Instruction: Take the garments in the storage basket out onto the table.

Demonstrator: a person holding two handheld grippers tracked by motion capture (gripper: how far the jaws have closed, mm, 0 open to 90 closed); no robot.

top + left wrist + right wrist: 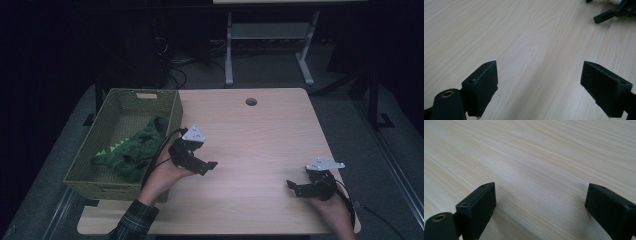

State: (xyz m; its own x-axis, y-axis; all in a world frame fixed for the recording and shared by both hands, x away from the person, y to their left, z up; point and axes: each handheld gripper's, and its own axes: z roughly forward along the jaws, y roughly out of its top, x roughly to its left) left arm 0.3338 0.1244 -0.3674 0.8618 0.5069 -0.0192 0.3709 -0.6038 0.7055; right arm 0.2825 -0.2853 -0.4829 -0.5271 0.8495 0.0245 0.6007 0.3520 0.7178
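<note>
A green plush toy [134, 148] with light green spikes lies inside a woven olive basket [112, 119] at the table's left side. My left gripper [208, 168] hovers just right of the basket over the bare wood, pointing right. Its jaws stand wide apart in the left gripper view [539, 82], nothing between them. My right gripper [291, 187] rests near the front right corner, pointing left. It is open too, with only wood grain between its pads [539, 205]. The right gripper's fingertips [604, 16] appear far off in the left gripper view.
The light wooden table [260, 135] has a round cable hole [251, 101] near its back edge. Beyond it, on the dark floor, stand the white legs of another desk [228, 50] and some cables.
</note>
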